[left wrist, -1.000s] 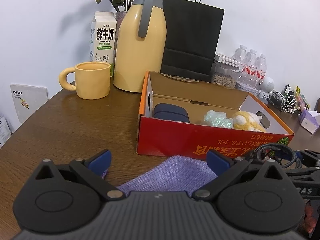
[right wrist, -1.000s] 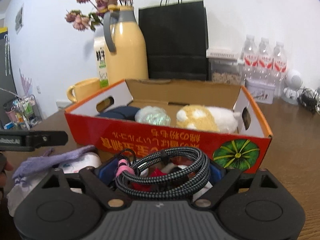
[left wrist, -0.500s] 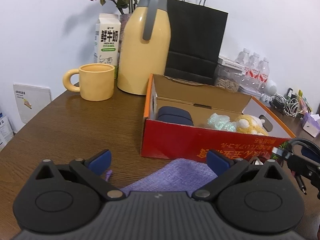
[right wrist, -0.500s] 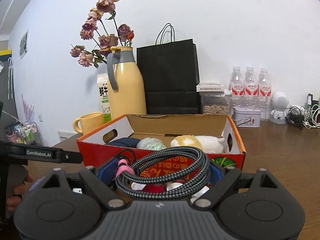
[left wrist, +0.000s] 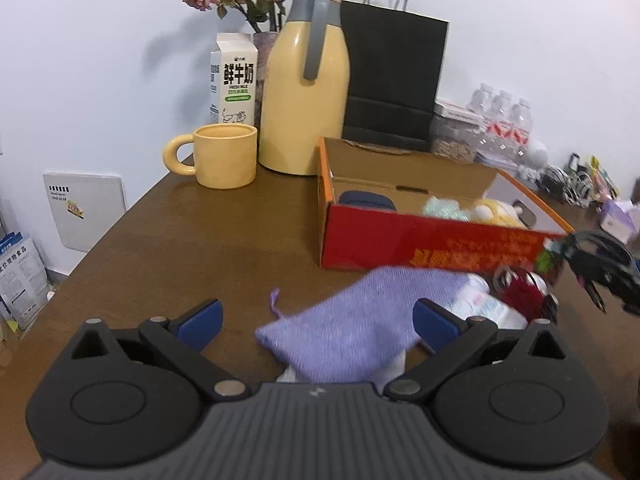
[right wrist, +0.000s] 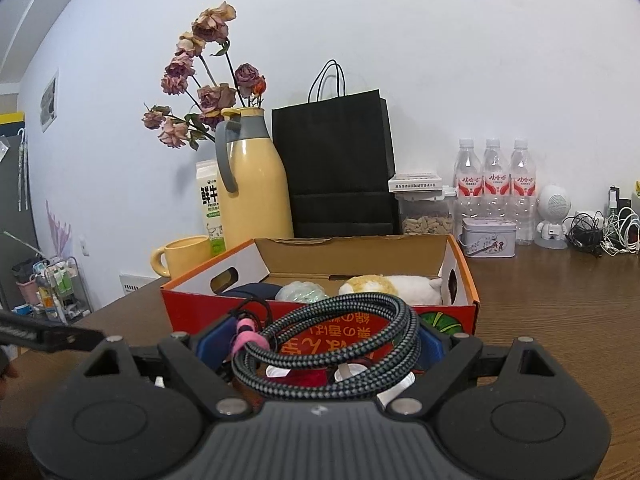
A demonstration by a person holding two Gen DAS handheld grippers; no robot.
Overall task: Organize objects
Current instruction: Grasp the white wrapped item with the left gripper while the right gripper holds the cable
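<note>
I'm looking at a desk (left wrist: 168, 240) of dark wood grain, smooth and giving off a soft sheen. The purple pouch (left wrist: 360, 328) is showing coarse woven cloth, matt. The red box (left wrist: 420, 248) is reading as printed cardboard, raw brown inside. The mug (left wrist: 226, 156) and jug (left wrist: 304, 100) are gleaming, glossy yellow. Between my right tongs (right wrist: 320, 346) the cable (right wrist: 332, 344) is looking braided and rough; the tongs are matt black plastic.

- Open cardboard box (right wrist: 320, 322): red front, orange print, white ends
- Knitted drawstring pouch (left wrist: 356, 320): lilac
- Coiled braided cable (right wrist: 332, 344): black-and-grey weave
- Ceramic mug (left wrist: 224, 156): pale yellow
</note>
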